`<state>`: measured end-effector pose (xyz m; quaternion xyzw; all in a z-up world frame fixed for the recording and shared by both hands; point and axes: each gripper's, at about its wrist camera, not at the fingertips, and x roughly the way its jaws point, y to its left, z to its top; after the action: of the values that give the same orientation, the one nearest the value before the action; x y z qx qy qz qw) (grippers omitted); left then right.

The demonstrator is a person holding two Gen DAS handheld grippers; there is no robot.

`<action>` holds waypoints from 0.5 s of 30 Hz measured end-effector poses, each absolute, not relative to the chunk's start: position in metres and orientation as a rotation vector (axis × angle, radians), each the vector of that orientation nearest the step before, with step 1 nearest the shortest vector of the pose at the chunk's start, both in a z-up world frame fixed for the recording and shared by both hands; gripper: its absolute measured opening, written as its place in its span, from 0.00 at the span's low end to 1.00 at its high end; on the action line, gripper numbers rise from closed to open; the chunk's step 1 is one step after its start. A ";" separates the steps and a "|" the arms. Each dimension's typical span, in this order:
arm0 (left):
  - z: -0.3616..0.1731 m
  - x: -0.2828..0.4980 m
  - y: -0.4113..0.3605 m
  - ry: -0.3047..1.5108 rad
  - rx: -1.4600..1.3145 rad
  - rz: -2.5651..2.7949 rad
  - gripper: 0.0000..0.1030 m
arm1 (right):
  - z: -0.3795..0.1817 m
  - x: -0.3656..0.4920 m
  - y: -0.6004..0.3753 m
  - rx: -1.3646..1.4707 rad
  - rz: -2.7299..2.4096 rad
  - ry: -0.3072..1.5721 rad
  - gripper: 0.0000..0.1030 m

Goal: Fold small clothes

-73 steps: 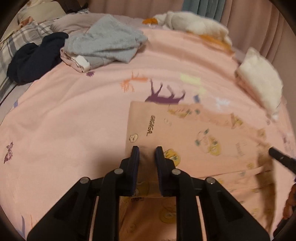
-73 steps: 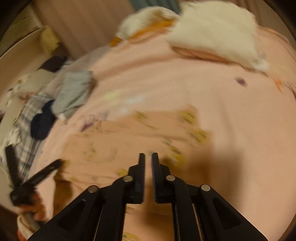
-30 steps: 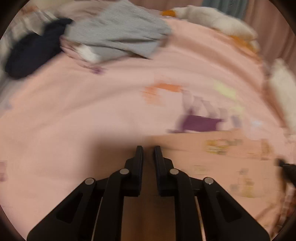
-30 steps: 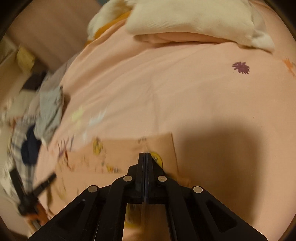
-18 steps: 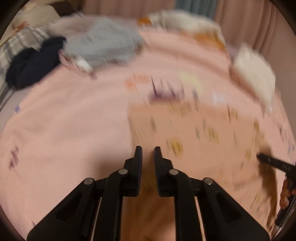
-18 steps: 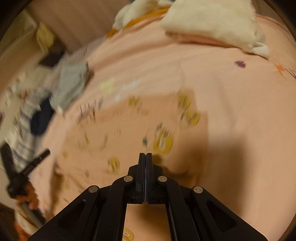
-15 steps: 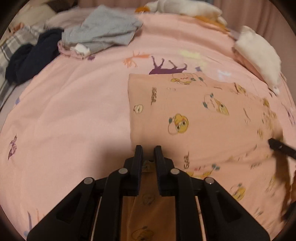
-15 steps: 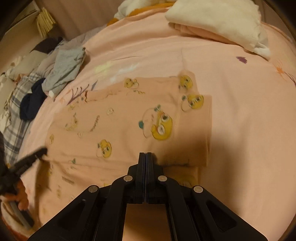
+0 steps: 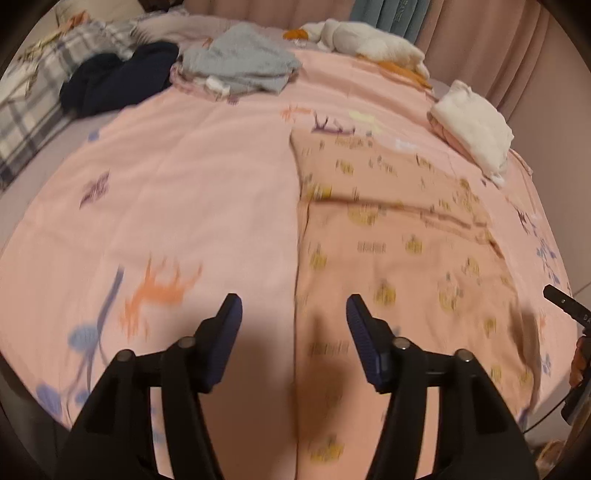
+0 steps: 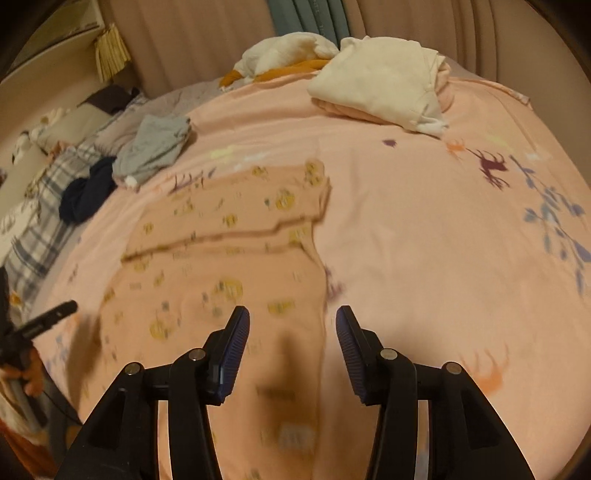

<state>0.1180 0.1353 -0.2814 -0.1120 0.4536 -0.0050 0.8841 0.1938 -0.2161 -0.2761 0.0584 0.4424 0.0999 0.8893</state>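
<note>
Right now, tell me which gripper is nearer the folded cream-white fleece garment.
Right. The right gripper is on the folded cream-white fleece garment's side; the left gripper is across the printed peach garment.

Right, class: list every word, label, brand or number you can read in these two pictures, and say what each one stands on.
None can be read for certain.
Printed word marks on the peach garment: dark smudges, too blurred to read.
Lettering on the teal curtain: too small and distorted to make out.
White lettering on the right tool, seen at the edge of the left camera's picture: cut off, unreadable.
The pink bedsheet carries only pictures, no text.
</note>
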 end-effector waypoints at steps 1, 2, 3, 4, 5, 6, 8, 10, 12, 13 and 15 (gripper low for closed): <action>-0.288 0.115 0.138 0.972 -0.251 -0.019 0.58 | -0.276 0.189 -0.219 0.110 0.203 0.922 0.47; -0.294 0.110 0.141 1.003 -0.282 -0.034 0.58 | -0.276 0.178 -0.224 0.105 0.202 0.923 0.47; -0.302 0.105 0.144 1.042 -0.327 -0.053 0.58 | -0.280 0.173 -0.226 0.108 0.205 0.932 0.48; -0.313 0.099 0.150 1.089 -0.393 -0.071 0.58 | -0.282 0.165 -0.233 0.121 0.207 0.945 0.52; -0.319 0.093 0.153 1.111 -0.438 -0.081 0.58 | -0.286 0.161 -0.237 0.140 0.206 0.960 0.53; -0.328 0.088 0.158 1.135 -0.505 -0.101 0.58 | -0.291 0.156 -0.242 0.165 0.204 0.976 0.56; -0.333 0.078 0.160 1.129 -0.570 -0.143 0.59 | -0.303 0.151 -0.257 0.246 0.207 1.025 0.57; -0.333 0.073 0.157 1.133 -0.585 -0.201 0.62 | -0.315 0.145 -0.272 0.324 0.209 1.072 0.57; -0.336 0.073 0.152 1.165 -0.632 -0.277 0.63 | -0.326 0.142 -0.284 0.384 0.215 1.112 0.57; -0.338 0.073 0.149 1.180 -0.662 -0.310 0.62 | -0.332 0.139 -0.288 0.421 0.230 1.133 0.57; -0.341 0.075 0.139 1.202 -0.685 -0.358 0.62 | -0.335 0.134 -0.289 0.457 0.266 1.131 0.59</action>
<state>0.0751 0.1392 -0.3408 -0.3142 0.5512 -0.1641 0.7553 0.1336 -0.2886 -0.3352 0.2140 0.5293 0.1247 0.8115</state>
